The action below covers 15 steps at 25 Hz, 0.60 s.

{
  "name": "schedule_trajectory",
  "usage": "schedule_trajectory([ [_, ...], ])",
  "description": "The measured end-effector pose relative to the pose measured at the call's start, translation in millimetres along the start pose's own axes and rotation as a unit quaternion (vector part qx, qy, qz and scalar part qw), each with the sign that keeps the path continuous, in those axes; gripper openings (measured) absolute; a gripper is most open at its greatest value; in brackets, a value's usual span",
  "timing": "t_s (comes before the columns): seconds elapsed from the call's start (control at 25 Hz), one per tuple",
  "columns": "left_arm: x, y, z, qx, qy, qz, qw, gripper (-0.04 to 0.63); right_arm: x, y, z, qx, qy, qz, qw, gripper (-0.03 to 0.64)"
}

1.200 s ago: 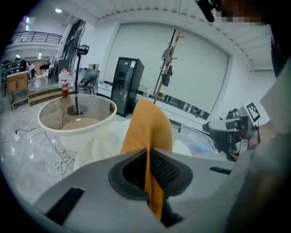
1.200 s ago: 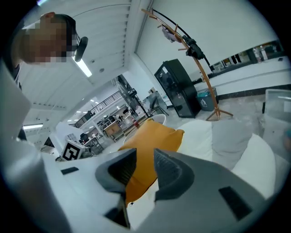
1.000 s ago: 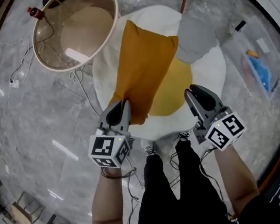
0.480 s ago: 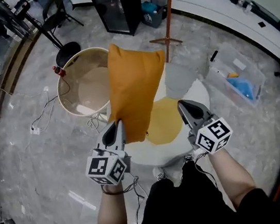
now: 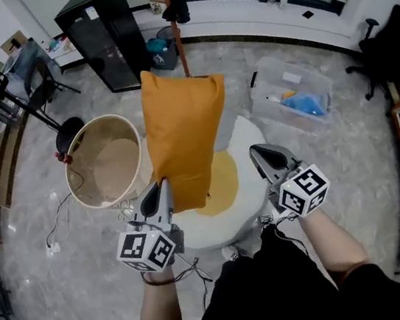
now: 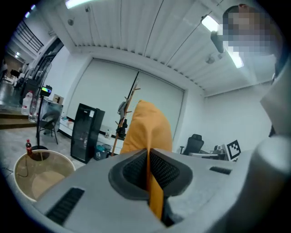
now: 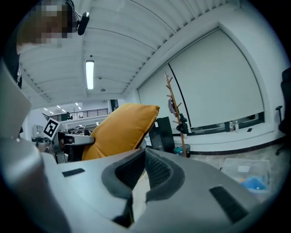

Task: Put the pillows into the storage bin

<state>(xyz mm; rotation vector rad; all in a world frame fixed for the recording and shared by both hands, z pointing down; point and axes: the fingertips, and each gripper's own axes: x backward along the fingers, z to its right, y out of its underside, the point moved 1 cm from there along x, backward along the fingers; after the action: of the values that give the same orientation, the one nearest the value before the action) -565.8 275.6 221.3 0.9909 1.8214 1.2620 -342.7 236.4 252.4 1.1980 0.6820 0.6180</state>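
Pillow (image 5: 184,139): plump mustard-orange fabric rectangle, hanging upright beside the bin.
Left gripper (image 5: 161,186): jaws pinching the pillow's lower corner.
Right gripper (image 5: 259,154): jaws closed together, empty.
Storage bin (image 5: 108,169): round, tan, smooth-walled.
Clear plastic tub (image 5: 271,87): blue items inside.

The head view is looking steeply down from above the person, catching the left gripper (image 5: 161,188) at 7 o'clock and the right gripper (image 5: 257,153) at 5 o'clock. Each gripper view is riding close behind its own fingers (image 6: 170,170) and facing nearly level across the room. All three views are sharing the orange pillow (image 5: 182,139), the black cabinet (image 5: 103,36) and the coat stand (image 5: 176,25).
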Motion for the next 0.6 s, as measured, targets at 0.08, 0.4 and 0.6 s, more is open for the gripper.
schedule_trajectory([
  [0.08,-17.8,7.6,25.4,0.002,0.030,-0.006,0.9995,0.011,31.4,1.9,19.5,0.002,0.029,-0.002,1.000,0.005],
  [0.4,-88.2,42.9,142.2,-0.002,0.113,-0.046,0.9925,0.011,152.5,-0.9,120.3,-0.031,0.131,0.025,0.991,0.005],
  [0.6,-154.8,62.8,229.6,-0.003,0.132,-0.064,0.9891,0.011,218.3,-7.5,196.0,-0.020,0.148,0.029,0.988,0.005],
])
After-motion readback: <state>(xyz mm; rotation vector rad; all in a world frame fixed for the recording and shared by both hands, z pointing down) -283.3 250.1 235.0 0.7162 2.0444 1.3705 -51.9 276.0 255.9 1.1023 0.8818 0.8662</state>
